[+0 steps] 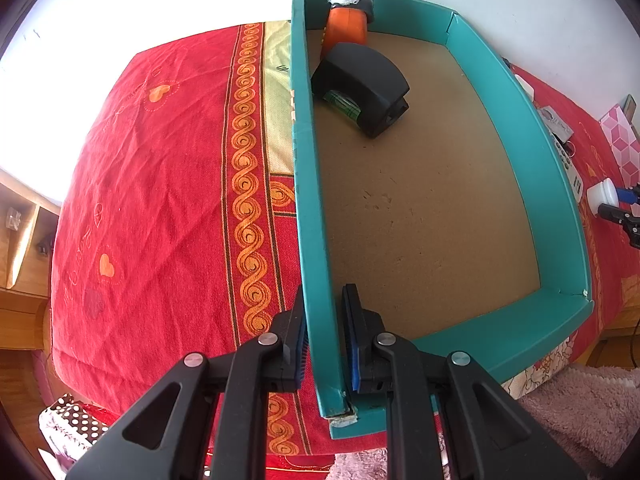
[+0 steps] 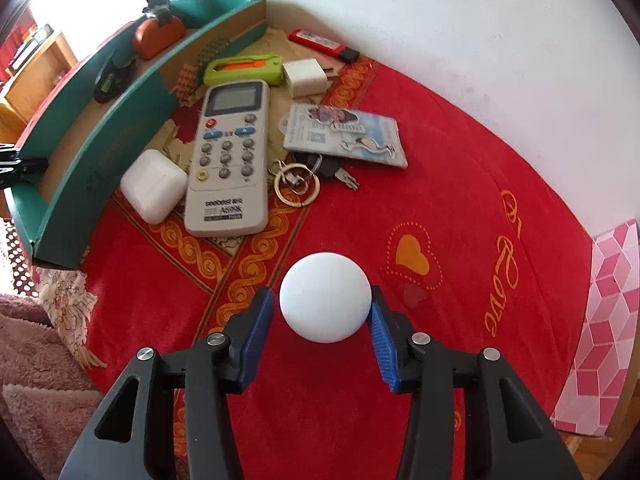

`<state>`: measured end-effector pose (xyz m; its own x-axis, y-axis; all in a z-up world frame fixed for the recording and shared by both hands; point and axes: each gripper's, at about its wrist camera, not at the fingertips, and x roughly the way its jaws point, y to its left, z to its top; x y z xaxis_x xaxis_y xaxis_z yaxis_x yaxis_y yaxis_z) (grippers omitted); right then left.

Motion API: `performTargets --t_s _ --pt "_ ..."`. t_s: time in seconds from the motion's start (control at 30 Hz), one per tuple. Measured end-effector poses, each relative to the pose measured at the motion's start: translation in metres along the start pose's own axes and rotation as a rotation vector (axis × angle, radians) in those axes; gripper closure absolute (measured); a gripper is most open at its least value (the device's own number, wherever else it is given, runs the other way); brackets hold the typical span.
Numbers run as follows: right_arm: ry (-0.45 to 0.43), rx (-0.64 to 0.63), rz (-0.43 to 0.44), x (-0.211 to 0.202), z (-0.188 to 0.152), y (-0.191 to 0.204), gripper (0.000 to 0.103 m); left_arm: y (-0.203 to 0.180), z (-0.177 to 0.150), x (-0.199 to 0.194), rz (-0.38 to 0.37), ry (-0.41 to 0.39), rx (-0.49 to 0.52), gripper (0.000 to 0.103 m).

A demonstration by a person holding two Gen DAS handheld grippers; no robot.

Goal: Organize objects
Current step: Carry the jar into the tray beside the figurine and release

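Observation:
My left gripper (image 1: 325, 292) is shut on the near left wall of a teal box (image 1: 316, 200), one pad on each side of the wall. Inside the box lie a black level-like tool (image 1: 364, 84) and an orange toy figure with a dark head (image 1: 346, 28). My right gripper (image 2: 320, 296) points down at the red cloth with a white round object (image 2: 325, 297) between its blue pads. The right pad touches it; a thin gap shows at the left pad. The same white object (image 1: 604, 194) appears at the right edge of the left wrist view.
Beside the teal box (image 2: 120, 120) lie a white earbud case (image 2: 154, 184), a remote control (image 2: 228, 160), a green utility knife (image 2: 244, 68), a white charger (image 2: 306, 76), a red lighter (image 2: 320, 44), keys (image 2: 304, 176) and a card packet (image 2: 344, 136). A pink patterned box (image 2: 600, 340) stands right.

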<state>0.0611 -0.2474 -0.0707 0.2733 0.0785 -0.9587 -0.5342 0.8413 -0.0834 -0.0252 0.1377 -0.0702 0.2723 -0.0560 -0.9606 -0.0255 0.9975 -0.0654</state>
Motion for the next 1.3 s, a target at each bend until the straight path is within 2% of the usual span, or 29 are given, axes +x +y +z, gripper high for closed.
performTargets --t_s 0.17,0.5,0.57,0.8,0.97,1.3 --pt "0.033 0.051 0.007 0.010 0.002 -0.003 0.055 0.000 0.000 0.000 -0.004 0.000 -0.001 0.089" --pt "-0.029 0.188 0.056 0.002 -0.002 -0.016 0.055 0.001 0.001 0.000 -0.008 0.002 0.002 0.089" --pt "-0.035 0.203 0.049 0.002 -0.004 -0.017 0.061 0.002 0.001 0.000 -0.009 0.002 0.004 0.089" --pt "-0.048 0.193 0.024 -0.005 -0.008 -0.011 0.061 0.002 0.002 0.000 -0.010 0.003 0.004 0.089" --pt "-0.092 0.178 0.035 -0.022 -0.003 0.002 0.061 0.002 0.002 0.000 -0.009 0.003 0.003 0.089" --pt "-0.210 0.051 0.133 -0.054 0.057 0.056 0.061 0.002 0.002 0.000 -0.010 0.001 0.003 0.089"
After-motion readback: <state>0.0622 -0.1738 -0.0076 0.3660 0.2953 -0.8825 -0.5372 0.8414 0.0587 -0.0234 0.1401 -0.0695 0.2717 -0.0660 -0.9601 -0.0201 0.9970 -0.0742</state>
